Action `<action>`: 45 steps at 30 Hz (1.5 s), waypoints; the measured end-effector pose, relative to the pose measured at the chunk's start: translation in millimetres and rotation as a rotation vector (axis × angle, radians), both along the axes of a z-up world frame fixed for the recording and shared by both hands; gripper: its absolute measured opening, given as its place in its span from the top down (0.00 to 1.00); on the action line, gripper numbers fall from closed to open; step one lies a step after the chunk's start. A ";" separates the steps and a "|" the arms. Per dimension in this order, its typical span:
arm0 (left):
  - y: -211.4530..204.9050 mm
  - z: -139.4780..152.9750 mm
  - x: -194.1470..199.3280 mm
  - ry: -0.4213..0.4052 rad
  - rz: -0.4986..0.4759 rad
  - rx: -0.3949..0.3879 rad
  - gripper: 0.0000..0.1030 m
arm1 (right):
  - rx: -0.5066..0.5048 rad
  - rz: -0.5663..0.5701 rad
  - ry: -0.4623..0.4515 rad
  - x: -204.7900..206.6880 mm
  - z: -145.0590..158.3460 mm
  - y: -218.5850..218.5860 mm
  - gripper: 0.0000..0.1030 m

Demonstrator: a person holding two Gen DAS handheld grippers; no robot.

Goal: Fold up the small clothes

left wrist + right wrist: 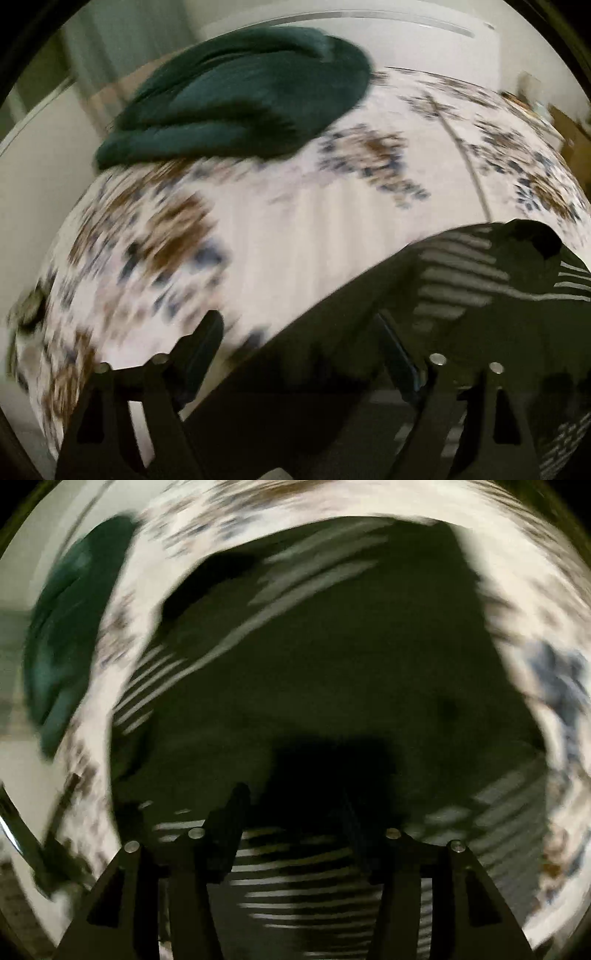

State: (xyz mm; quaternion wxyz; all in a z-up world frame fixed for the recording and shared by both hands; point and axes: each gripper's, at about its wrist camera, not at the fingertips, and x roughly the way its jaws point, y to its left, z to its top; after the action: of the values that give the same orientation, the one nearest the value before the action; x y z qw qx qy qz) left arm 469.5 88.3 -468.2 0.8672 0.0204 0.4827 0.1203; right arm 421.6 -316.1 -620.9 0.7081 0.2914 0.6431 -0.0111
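Striped garment (332, 672) below open right fingers (236, 812).

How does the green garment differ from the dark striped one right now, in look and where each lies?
The green garment is plain teal-green; the dark striped garment is near black with pale stripes. The green garment lies bunched in rounded folds at the far side of the floral sheet; the dark striped garment lies spread flatter, close under both grippers. The green garment sits clear of the grippers; the dark striped garment fills the right wrist view. Both rest on that sheet, and blur hides finer detail.
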 end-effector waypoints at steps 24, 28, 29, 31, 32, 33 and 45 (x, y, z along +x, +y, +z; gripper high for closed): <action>209.4 -78.5 -345.1 0.223 0.809 -0.489 0.12 | -0.114 0.399 -0.075 47.2 10.2 208.0 0.43; 229.8 -103.8 -357.6 0.153 0.920 -0.667 0.13 | -0.094 0.383 0.018 -25.1 -11.8 203.1 0.43; 232.3 -105.8 -353.9 0.130 0.912 -0.675 0.15 | -0.092 0.370 0.045 -42.8 -20.9 200.8 0.43; 234.9 -108.6 -333.1 0.107 0.854 -0.622 0.22 | -0.091 0.355 0.073 -59.4 -34.9 200.0 0.43; 234.7 -110.5 -318.7 0.100 0.804 -0.586 0.34 | -0.097 0.346 0.095 -69.7 -44.0 198.8 0.43; 235.0 -112.8 -306.8 0.107 0.769 -0.559 0.44 | -0.101 0.339 0.110 -76.1 -49.7 197.9 0.43; 271.5 -8.1 -266.6 -0.183 0.588 -0.421 0.92 | -0.136 0.365 0.054 -76.1 -36.6 213.6 0.43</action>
State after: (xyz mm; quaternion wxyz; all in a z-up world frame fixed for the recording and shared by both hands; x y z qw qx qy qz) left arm 203.0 359.9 -476.3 0.8205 -0.3088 0.4026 0.2634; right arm 345.5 -102.5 -657.5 0.6988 0.1211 0.7019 0.0659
